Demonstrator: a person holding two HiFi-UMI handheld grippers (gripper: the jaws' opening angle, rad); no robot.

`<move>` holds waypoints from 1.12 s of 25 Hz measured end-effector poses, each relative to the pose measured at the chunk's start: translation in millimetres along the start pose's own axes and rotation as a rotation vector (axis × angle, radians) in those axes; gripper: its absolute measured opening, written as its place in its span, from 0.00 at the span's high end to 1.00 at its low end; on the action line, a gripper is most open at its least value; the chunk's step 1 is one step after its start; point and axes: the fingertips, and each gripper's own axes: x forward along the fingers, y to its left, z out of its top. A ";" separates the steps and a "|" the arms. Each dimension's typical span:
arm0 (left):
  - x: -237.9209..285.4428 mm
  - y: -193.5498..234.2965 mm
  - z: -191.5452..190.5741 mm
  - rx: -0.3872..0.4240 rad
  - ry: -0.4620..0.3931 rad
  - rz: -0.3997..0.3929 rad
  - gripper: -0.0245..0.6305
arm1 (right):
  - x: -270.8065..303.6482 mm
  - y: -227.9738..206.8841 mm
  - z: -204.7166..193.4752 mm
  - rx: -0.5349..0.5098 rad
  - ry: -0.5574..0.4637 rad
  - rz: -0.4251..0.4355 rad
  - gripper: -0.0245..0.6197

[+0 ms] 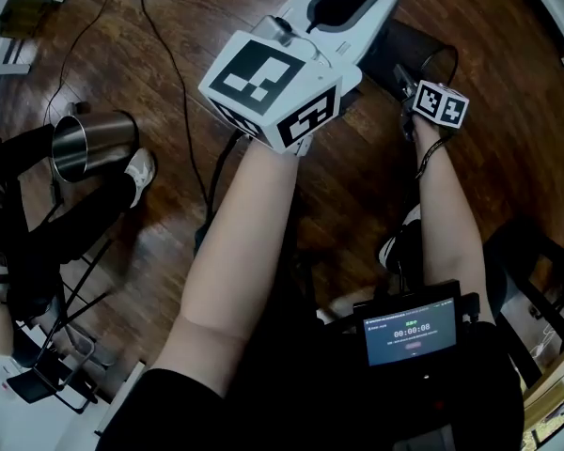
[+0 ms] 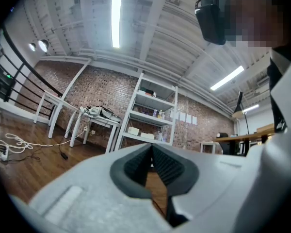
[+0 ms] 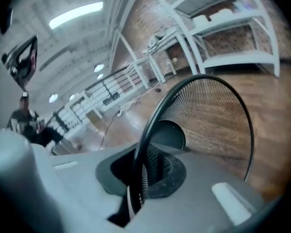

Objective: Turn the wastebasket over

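Note:
The wastebasket (image 3: 211,115) is a black wire-mesh bin with a thin black rim (image 3: 153,118). In the right gripper view it tilts away from me, mouth toward the camera, over the wooden floor. My right gripper (image 3: 137,181) is shut on that rim, with mesh and rim pinched between the dark pads. In the head view the wastebasket (image 1: 406,53) shows as a dark shape at the top right, just beyond my right gripper (image 1: 423,87) and its marker cube. My left gripper (image 1: 352,3) is held out level beside it, apart from the bin. Its pads (image 2: 169,166) meet at the tips with nothing between them.
A shiny steel bin (image 1: 89,141) lies at the left on the wooden floor, beside a seated person's dark trouser legs and white shoe (image 1: 141,167). Black cables (image 1: 174,64) run over the floor. White shelves (image 2: 155,113) and white tables (image 2: 94,116) stand against a brick wall.

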 end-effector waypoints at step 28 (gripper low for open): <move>-3.2 3.9 -1.8 0.008 0.013 0.004 0.96 | 20.4 58.1 -102.7 -1.195 0.784 0.070 0.89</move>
